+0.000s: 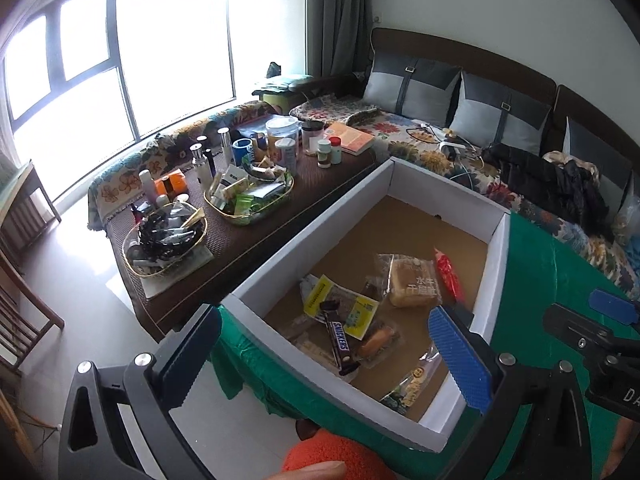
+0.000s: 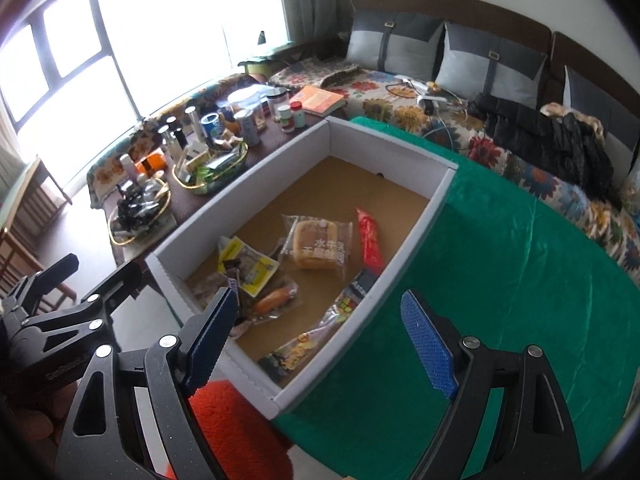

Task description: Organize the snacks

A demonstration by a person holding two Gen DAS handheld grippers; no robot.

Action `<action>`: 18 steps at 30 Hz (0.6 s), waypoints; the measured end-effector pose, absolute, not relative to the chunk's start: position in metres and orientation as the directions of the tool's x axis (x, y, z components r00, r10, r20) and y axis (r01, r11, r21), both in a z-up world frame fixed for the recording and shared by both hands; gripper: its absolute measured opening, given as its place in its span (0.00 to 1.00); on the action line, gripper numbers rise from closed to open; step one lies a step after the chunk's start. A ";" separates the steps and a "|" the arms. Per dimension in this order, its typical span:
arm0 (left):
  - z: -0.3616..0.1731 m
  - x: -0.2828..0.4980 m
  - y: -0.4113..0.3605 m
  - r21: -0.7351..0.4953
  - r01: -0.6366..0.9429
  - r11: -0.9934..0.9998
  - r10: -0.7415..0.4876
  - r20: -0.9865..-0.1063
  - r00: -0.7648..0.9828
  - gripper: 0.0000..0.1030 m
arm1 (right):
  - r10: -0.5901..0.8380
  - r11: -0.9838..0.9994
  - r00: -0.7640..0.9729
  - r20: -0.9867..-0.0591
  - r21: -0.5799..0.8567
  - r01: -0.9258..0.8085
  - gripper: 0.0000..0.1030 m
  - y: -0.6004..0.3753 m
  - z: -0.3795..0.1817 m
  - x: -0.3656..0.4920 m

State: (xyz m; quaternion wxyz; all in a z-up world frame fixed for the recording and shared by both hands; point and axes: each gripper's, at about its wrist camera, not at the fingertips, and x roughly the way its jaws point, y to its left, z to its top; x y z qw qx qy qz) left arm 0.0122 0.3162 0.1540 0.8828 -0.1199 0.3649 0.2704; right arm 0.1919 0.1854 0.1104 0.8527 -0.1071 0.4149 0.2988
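A white cardboard box (image 1: 496, 240) with a brown floor sits on a table covered in green cloth (image 2: 520, 280), and the snacks lie loose inside it. Both grippers hover above the near end of the box, and each holds nothing.

The left gripper (image 1: 324, 356) has its fingers (image 1: 460, 360) spread wide, with the near corner of the box framed between them. The right gripper (image 2: 320, 344) is likewise wide open, its blue-padded fingers (image 2: 428, 344) straddling the box's near right wall. Part of the right gripper also shows at the right edge of the left wrist view.

Inside the box, a Snickers bar (image 1: 339, 340) lies slanted across a yellow-edged packet (image 1: 356, 312). Just beside it sits a clear pack holding a small sausage-like roll (image 1: 376, 342). A wrapped square cake (image 1: 412, 282) rests near the middle of the floor, and a red packet (image 1: 450, 276) lies close to the right wall. A clear-fronted bag with yellow print (image 2: 296, 352) lies in the near corner, and a dark packet (image 2: 356, 292) leans against the right wall just behind it.

Beyond the box stands a dark coffee table (image 1: 320, 176) crowded with bottles, jars and two gold-rimmed trays (image 1: 248, 204). A sofa with a floral cover (image 2: 400, 112) and grey cushions runs along the wall. An orange fuzzy fabric (image 2: 232, 432) shows below the box's near edge.
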 end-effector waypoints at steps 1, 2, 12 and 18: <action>0.154 0.012 0.317 -0.018 -0.567 0.823 0.389 -0.711 0.586 0.99 | 0.420 0.797 0.482 -0.769 0.058 -0.601 0.84 0.187 0.111 0.190; 0.154 0.012 0.319 -0.021 -0.570 0.821 0.388 -0.712 0.586 0.99 | 0.418 0.796 0.489 -0.766 0.049 -0.604 0.84 0.190 0.112 0.189; 0.156 0.017 0.325 0.009 -0.589 0.808 0.419 -0.710 0.565 1.00 | 0.422 0.791 0.485 -0.766 0.049 -0.610 0.84 0.202 0.111 0.188; 0.159 0.020 0.323 0.019 -0.584 0.812 0.430 -0.695 0.576 1.00 | 0.415 0.797 0.484 -0.771 0.051 -0.602 0.84 0.202 0.109 0.191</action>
